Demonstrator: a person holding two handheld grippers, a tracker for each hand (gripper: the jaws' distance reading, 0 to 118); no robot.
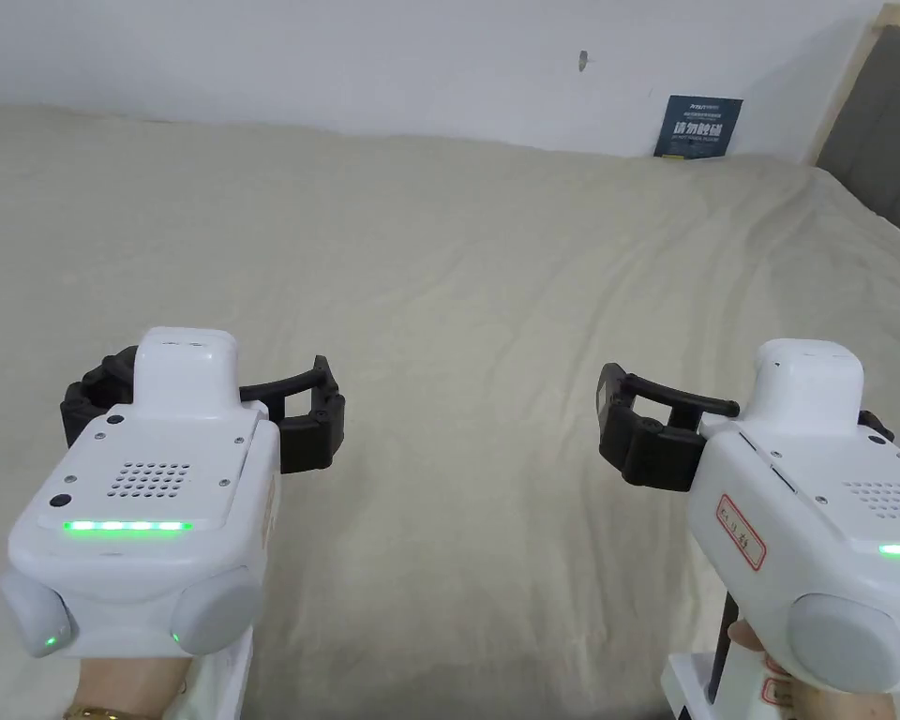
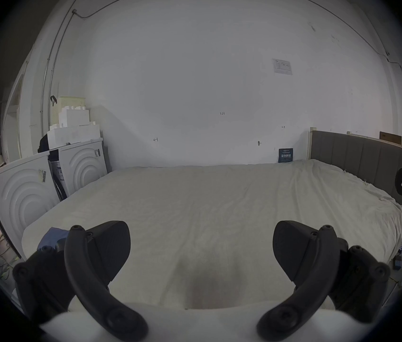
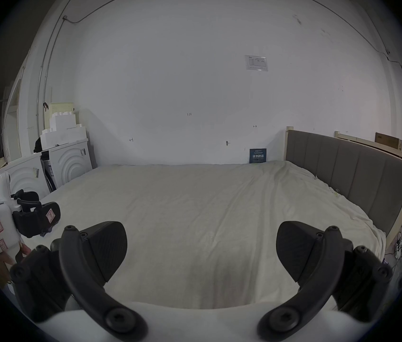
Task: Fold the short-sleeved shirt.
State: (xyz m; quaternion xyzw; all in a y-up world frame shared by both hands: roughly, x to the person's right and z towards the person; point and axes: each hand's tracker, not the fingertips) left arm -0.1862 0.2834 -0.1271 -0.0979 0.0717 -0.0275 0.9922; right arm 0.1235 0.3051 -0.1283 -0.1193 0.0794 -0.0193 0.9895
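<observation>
A: What do we hold now?

B: We hold the left gripper (image 1: 204, 398) and the right gripper (image 1: 720, 427) side by side above the bed (image 1: 457, 281), well apart from each other. Between the two there is only the cream sheet, with soft wrinkles.

A: How do the jaws stand?

B: In the left gripper view the left gripper (image 2: 201, 246) has its jaws wide, with bare sheet between them. In the right gripper view the right gripper (image 3: 201, 246) is the same: jaws wide, nothing between them. Neither touches the bed, as far as we can see.

A: And the shirt?

B: We are not sure. In the left gripper view a piece of blue cloth (image 2: 53, 236) lies on the near corner of the bed, just outside the left jaw and partly hidden behind it. It may be the short-sleeved shirt, but we cannot tell its shape. It is not between any jaws.

A: What lies ahead of the jaws?

B: The white wall (image 1: 392, 56), with a small dark sign (image 1: 697, 127) that leans where the bed meets it. To the right of the right jaws is a grey headboard (image 3: 348, 169). Beyond the left jaws stand white machines (image 2: 47, 182) with white foam blocks (image 2: 74, 125) on top.
</observation>
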